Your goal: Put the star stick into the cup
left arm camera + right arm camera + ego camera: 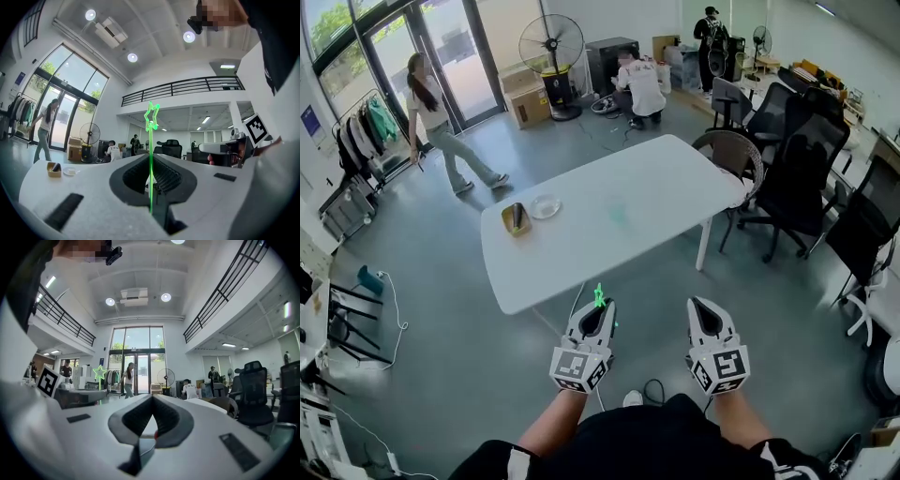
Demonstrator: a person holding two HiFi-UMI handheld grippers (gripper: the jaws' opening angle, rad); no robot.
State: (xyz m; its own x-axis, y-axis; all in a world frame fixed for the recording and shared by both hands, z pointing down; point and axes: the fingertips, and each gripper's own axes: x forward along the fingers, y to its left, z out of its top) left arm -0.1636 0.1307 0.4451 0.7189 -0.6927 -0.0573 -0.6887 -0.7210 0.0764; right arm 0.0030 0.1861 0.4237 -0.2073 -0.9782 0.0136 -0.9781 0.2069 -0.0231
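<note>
Left hand-held gripper (598, 309) tight on star stick (151, 140), right hand-held gripper (697, 307) closed, both short of table edge (553, 292).

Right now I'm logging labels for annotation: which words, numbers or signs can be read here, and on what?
No words or numbers are readable.
Black-and-white marker cube on the left hand-held gripper: coded pattern, not text.
Small blue wall sign: too small to read.

green star stick (151, 154), white table (656, 187), white left gripper (599, 307) with black square markers
</note>
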